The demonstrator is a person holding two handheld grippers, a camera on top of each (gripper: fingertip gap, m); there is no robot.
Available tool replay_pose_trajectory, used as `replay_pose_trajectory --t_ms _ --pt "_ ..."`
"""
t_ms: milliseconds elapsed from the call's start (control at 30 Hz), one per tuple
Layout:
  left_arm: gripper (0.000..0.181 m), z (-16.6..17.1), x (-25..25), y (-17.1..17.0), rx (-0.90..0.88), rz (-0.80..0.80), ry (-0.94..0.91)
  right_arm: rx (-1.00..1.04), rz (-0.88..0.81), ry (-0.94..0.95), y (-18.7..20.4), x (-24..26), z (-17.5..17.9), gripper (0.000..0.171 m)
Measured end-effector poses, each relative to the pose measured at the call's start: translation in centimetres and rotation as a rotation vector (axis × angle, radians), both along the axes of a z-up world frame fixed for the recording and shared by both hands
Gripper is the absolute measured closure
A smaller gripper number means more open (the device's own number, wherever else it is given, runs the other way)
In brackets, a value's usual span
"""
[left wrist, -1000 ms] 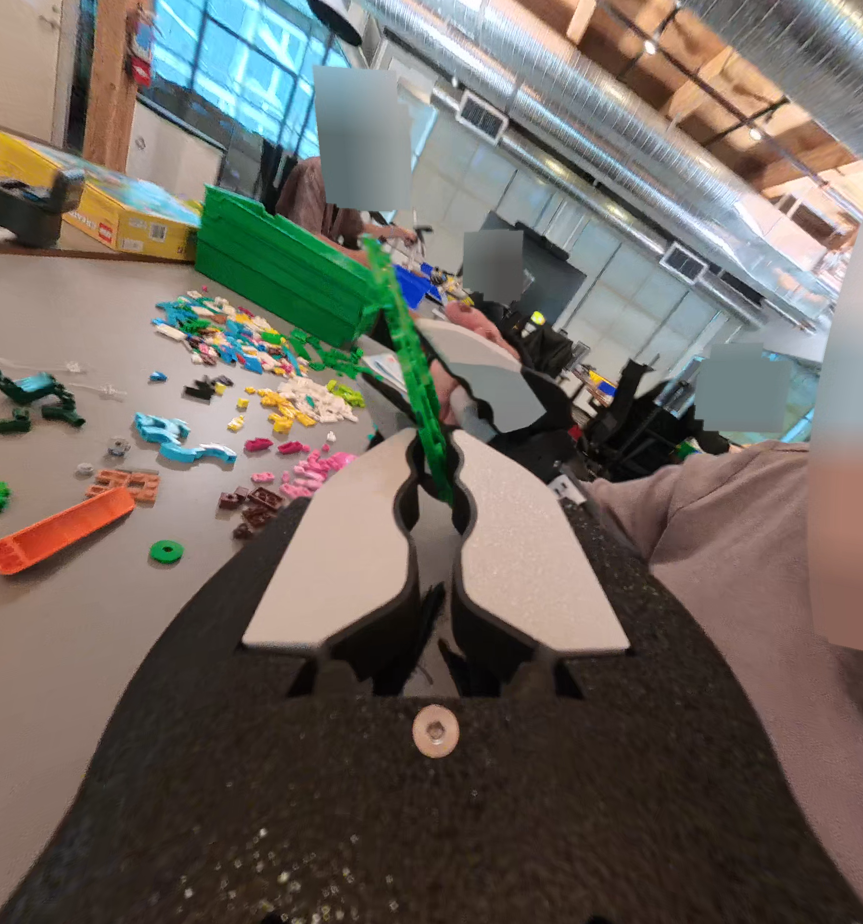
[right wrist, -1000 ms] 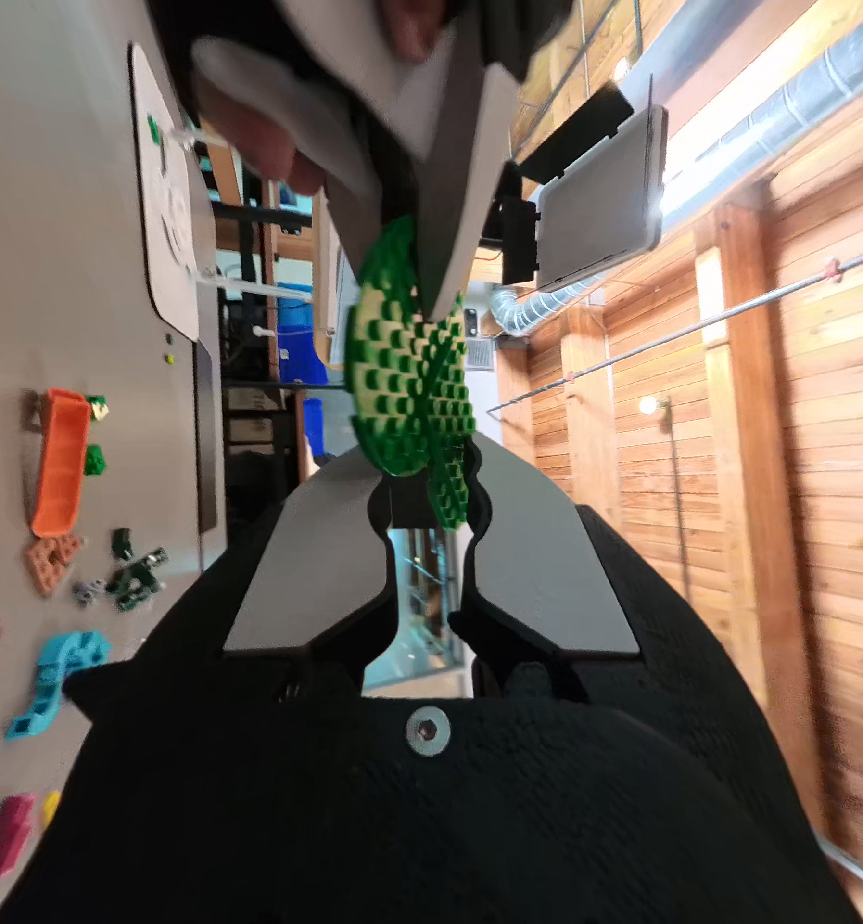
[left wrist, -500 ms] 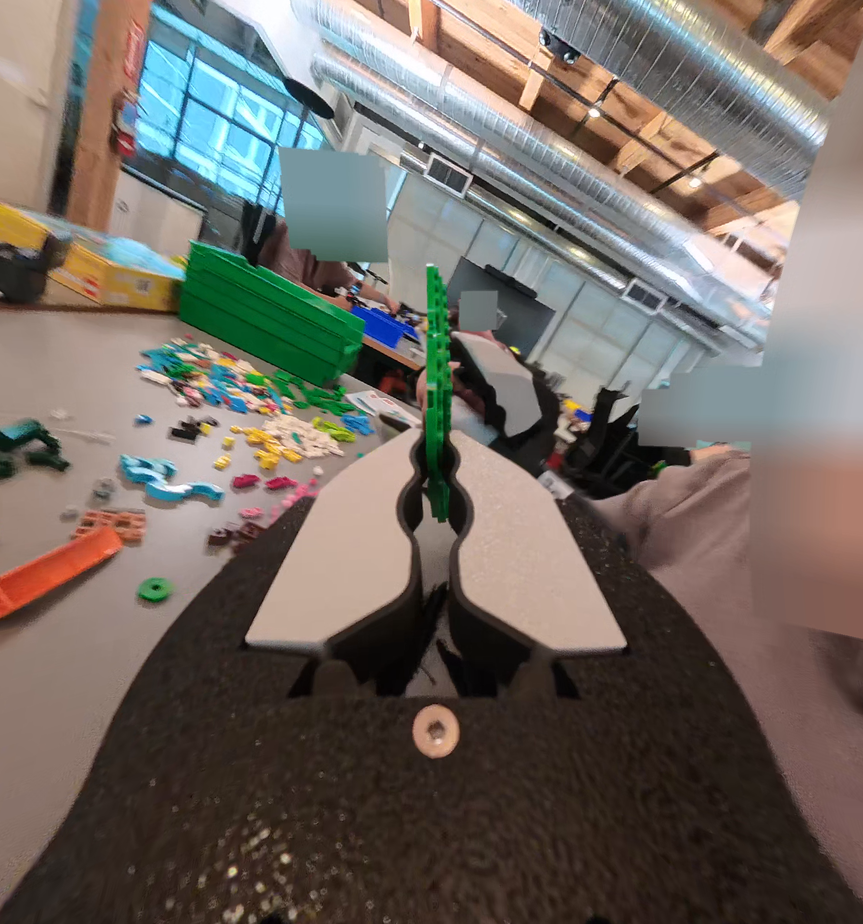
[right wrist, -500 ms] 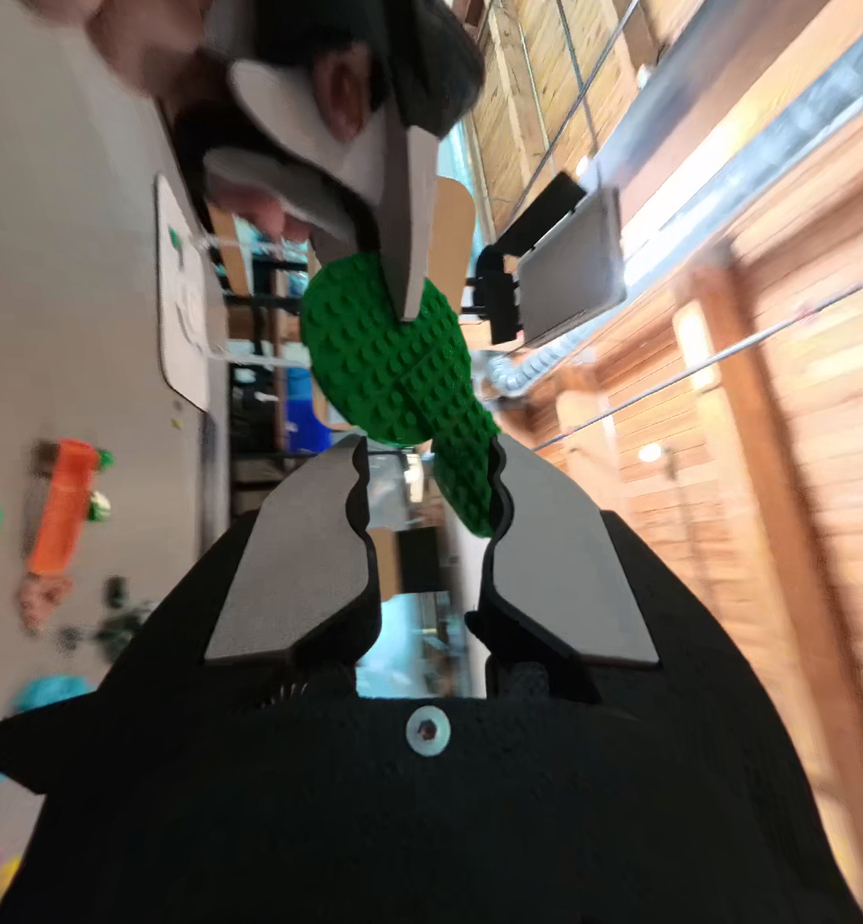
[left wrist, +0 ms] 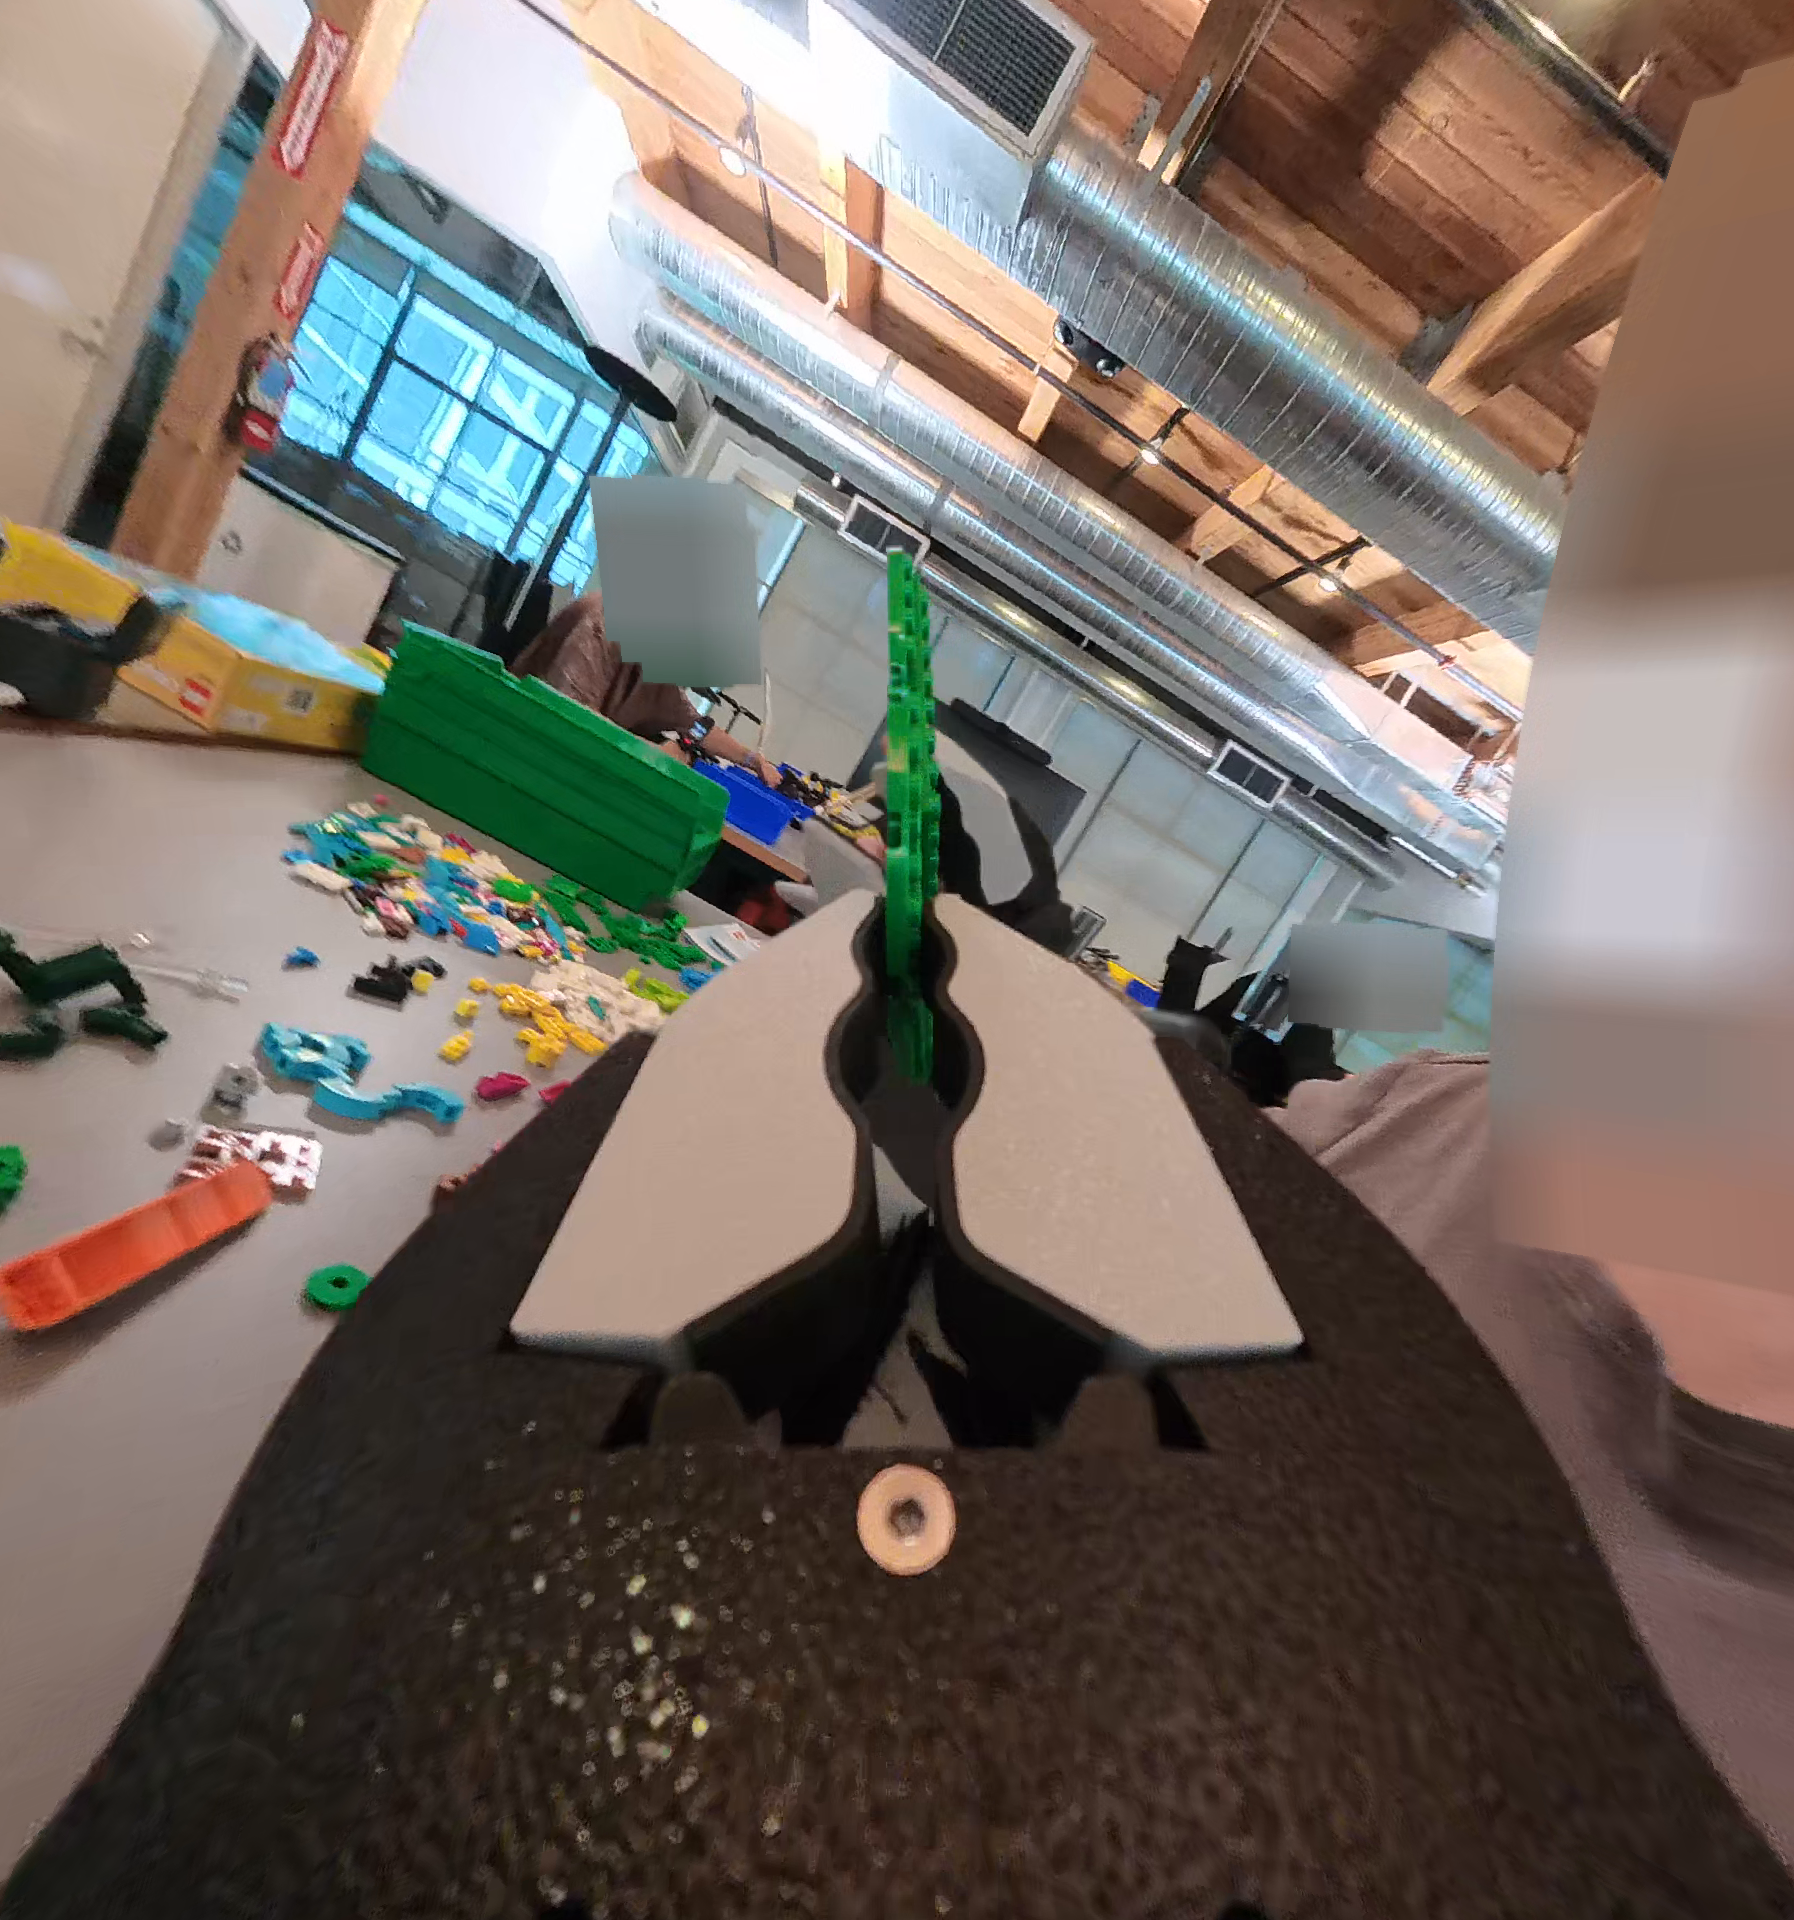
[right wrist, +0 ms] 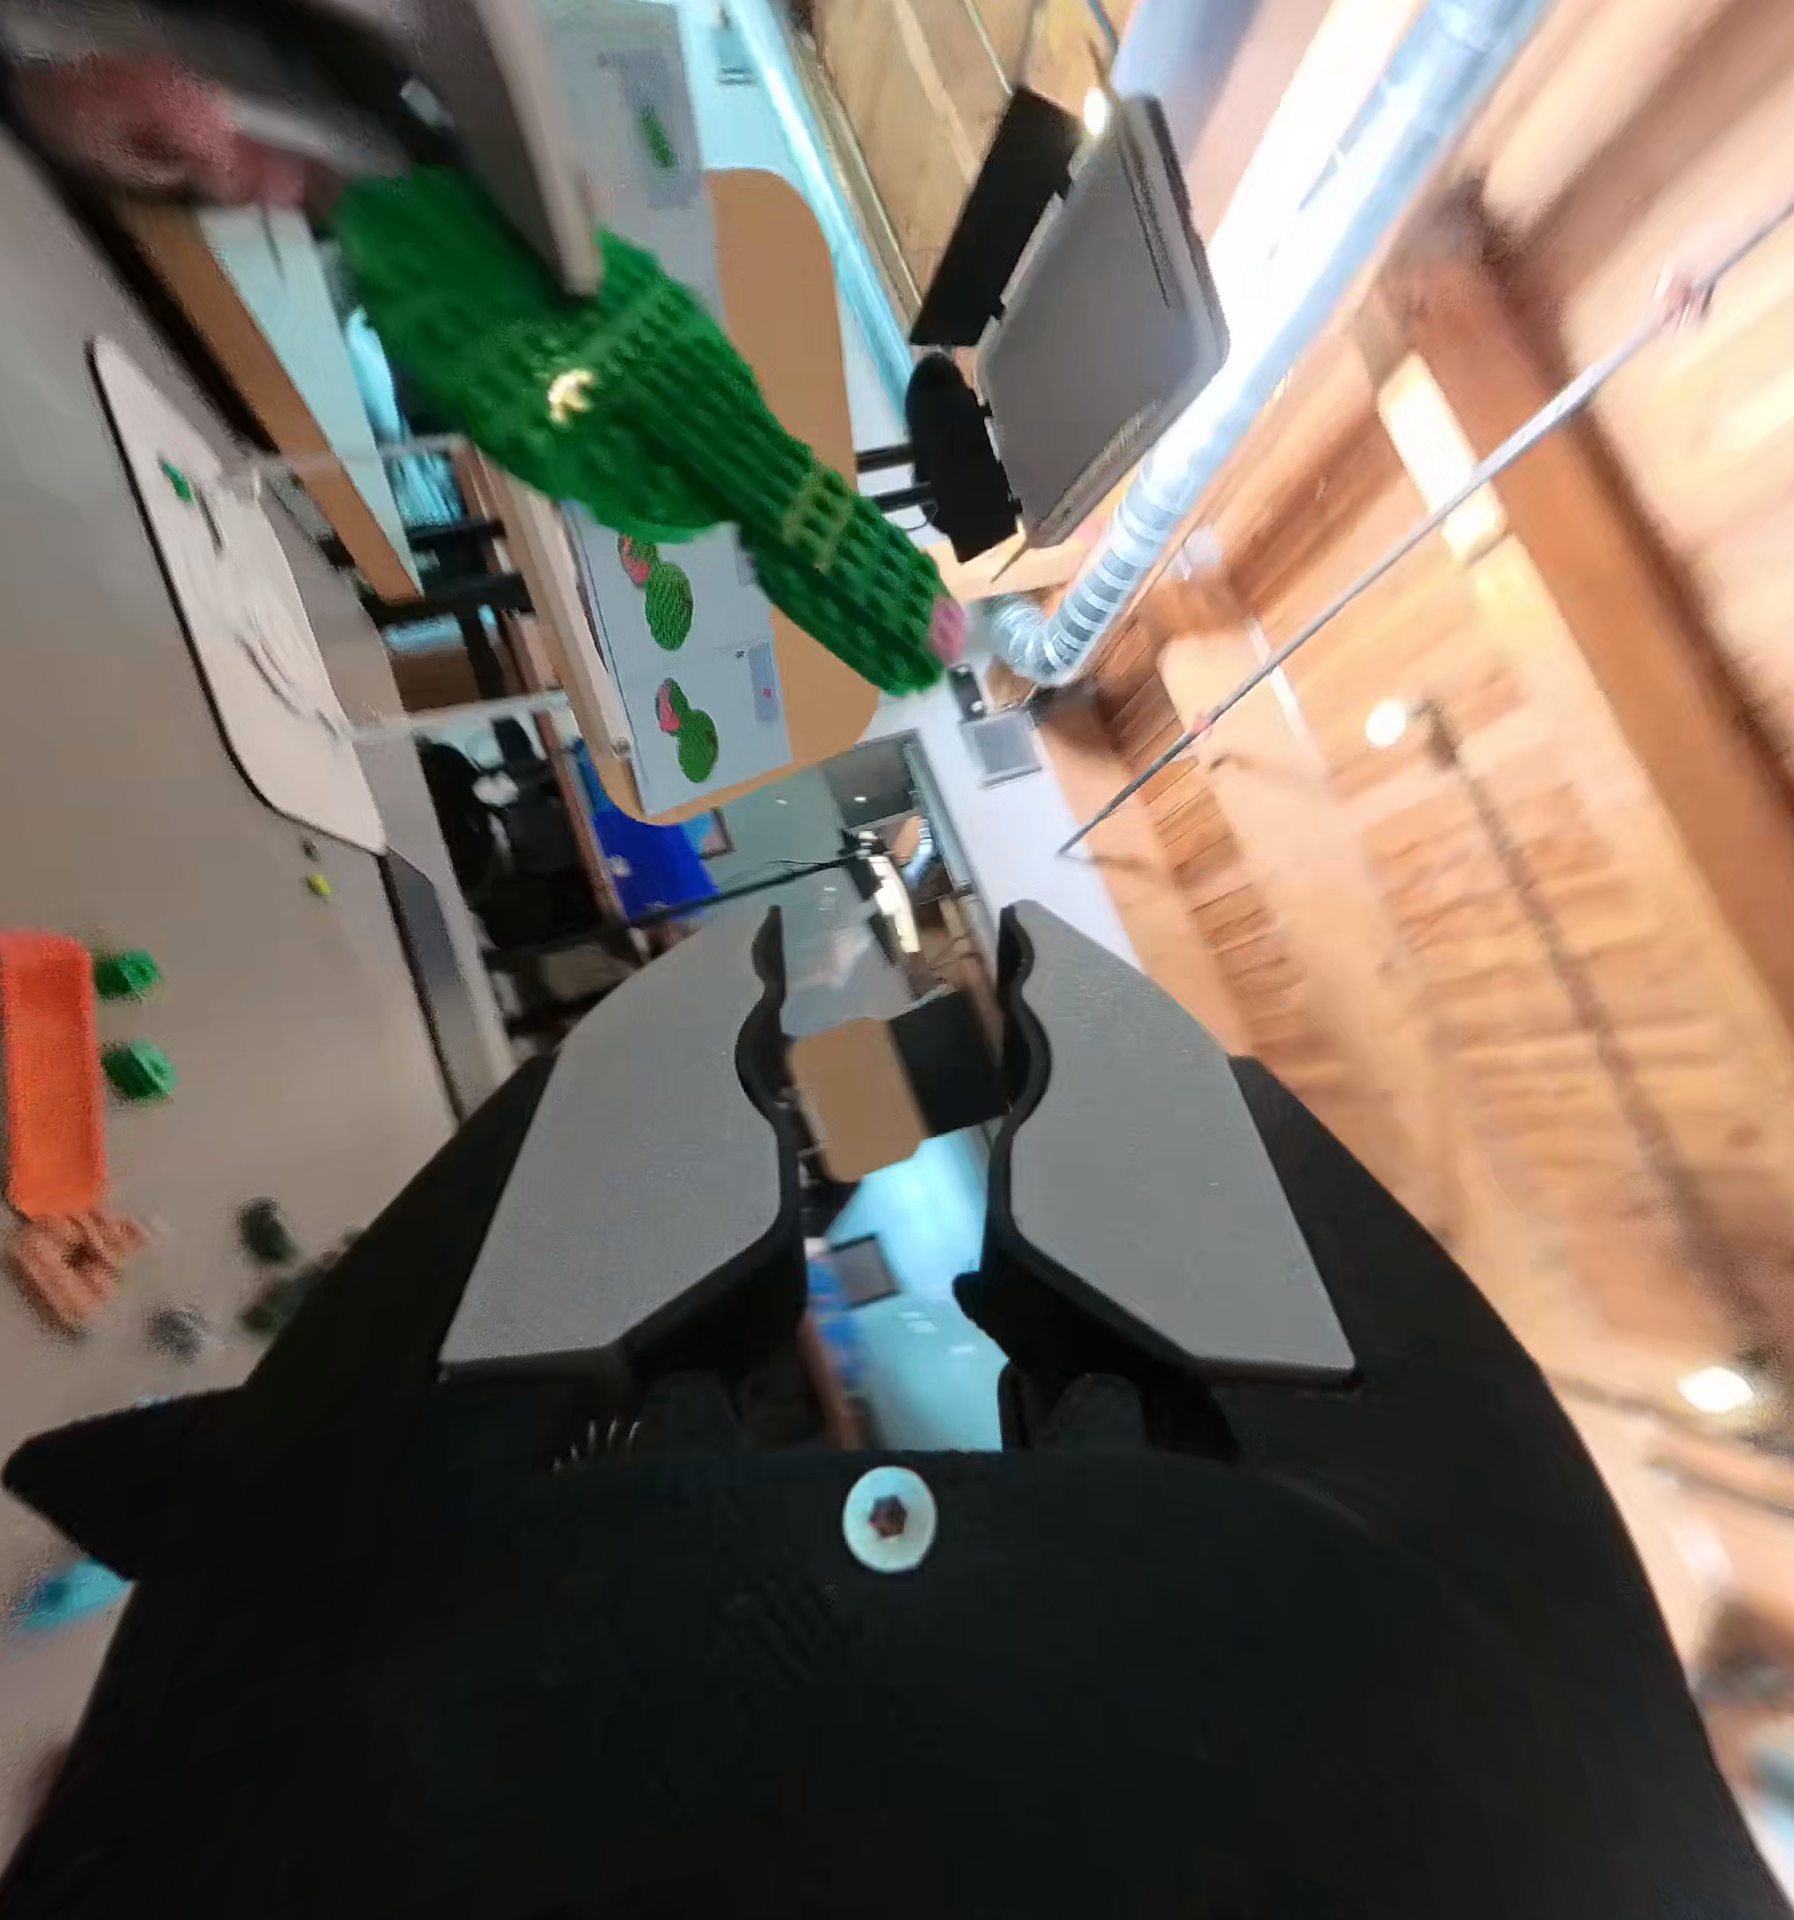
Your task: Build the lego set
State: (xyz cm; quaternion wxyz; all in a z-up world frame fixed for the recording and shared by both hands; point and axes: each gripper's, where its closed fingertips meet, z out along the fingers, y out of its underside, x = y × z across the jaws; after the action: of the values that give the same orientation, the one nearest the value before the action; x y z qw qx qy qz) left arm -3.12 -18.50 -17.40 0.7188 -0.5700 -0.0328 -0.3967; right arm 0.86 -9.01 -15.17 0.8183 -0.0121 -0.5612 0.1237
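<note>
My left gripper (left wrist: 903, 925) is shut on a green studded Lego plate assembly (left wrist: 908, 790), held on edge and lifted above the grey table (left wrist: 93, 831). In the right wrist view the same green plates (right wrist: 623, 436) show from the flat side, up and to the left, with the left gripper's fingers (right wrist: 534, 156) clamped on them. My right gripper (right wrist: 888, 935) is open and empty, well back from the plates. Part of the right gripper (left wrist: 997, 842) shows behind the plate in the left wrist view.
Loose coloured Lego pieces (left wrist: 477, 914) lie spread on the table. An orange brick separator (left wrist: 124, 1252), a green round piece (left wrist: 336, 1286), a stack of green bins (left wrist: 540, 769) and a yellow box (left wrist: 228, 665) are to the left. An instruction sheet (right wrist: 675, 644) stands behind.
My right gripper has opened, let go of the green plates and pulled back. My left gripper has kept hold and turned the plates upright.
</note>
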Motion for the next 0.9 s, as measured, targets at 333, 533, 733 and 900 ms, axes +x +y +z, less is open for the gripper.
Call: replay_pose_trajectory --t_ms 333,533,733,900 --pt "0.177 0.5 -0.4 -3.9 0.124 0.328 0.336 -0.65 0.412 -0.456 -3.3 -1.9 -3.5 0.162" --pt "0.177 -1.6 -2.8 -8.3 0.181 0.504 0.3 -0.976 0.703 -0.739 -8.0 -3.8 -5.3 0.171" --pt "0.177 -1.3 -5.3 -10.8 0.315 0.529 0.164 -1.306 0.964 -0.799 -12.2 -7.9 -3.1 0.145" --pt "0.176 -2.4 -5.2 -10.4 0.304 0.484 0.129 -1.447 1.153 -0.885 -16.2 -9.2 -3.6 0.139"
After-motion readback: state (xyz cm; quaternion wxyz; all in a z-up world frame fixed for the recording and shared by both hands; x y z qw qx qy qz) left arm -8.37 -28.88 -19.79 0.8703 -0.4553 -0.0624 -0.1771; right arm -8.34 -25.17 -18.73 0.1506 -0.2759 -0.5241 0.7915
